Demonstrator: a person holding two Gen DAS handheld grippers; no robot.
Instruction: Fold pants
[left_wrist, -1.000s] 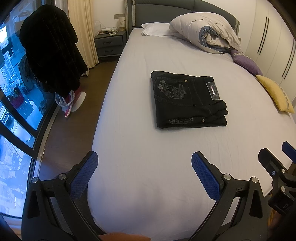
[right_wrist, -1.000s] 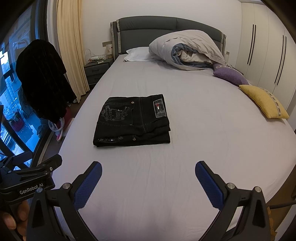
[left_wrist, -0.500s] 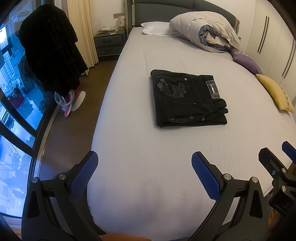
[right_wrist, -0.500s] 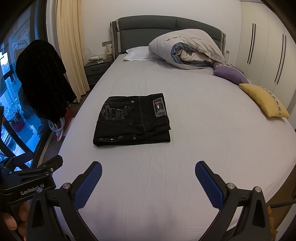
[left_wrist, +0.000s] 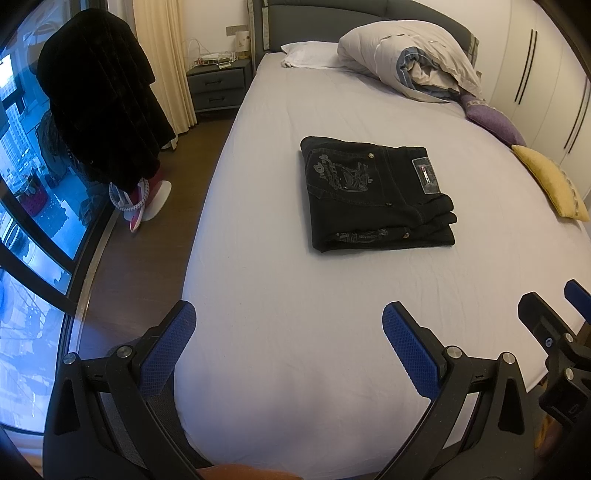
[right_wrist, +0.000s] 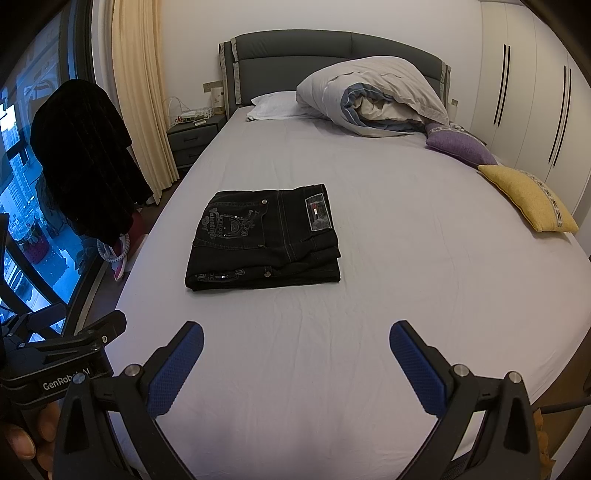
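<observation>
Black pants lie folded into a neat rectangle on the grey bed sheet, embroidered back pocket and waist label facing up. They also show in the right wrist view. My left gripper is open and empty, held above the foot of the bed, well short of the pants. My right gripper is open and empty too, also near the foot of the bed. The right gripper's body shows at the right edge of the left wrist view.
A rumpled duvet and white pillow lie at the headboard. A purple cushion and a yellow cushion lie along the bed's right side. A dark coat hangs left by the window, near a nightstand.
Both grippers stay open and empty. The views have shifted only slightly; the pants have not moved.
</observation>
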